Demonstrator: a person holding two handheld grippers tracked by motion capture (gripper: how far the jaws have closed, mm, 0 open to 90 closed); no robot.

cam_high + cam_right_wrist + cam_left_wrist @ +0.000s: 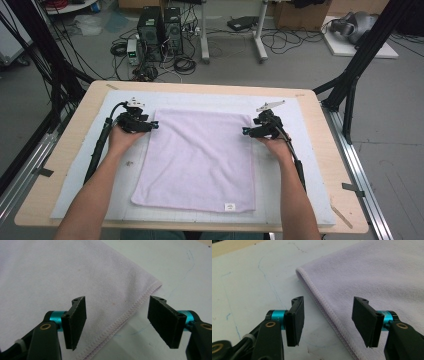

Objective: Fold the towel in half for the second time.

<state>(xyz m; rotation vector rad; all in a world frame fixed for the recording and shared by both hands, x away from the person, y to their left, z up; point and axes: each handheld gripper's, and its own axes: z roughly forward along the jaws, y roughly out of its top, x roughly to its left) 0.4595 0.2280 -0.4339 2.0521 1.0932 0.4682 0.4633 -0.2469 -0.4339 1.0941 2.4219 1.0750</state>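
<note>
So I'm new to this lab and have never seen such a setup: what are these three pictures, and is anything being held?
A person sits at a table with a hand-held two-jaw tool in each hand. The high view looks down from above: the left gripper and right gripper sit at the far corners of a lilac towel lying flat on a pale mat. The other two pictures come from cameras riding on each tool, looking along its black jaws. In both, the jaws stand apart astride the towel's hemmed edge, not pressing it. Nothing is held yet.
</note>
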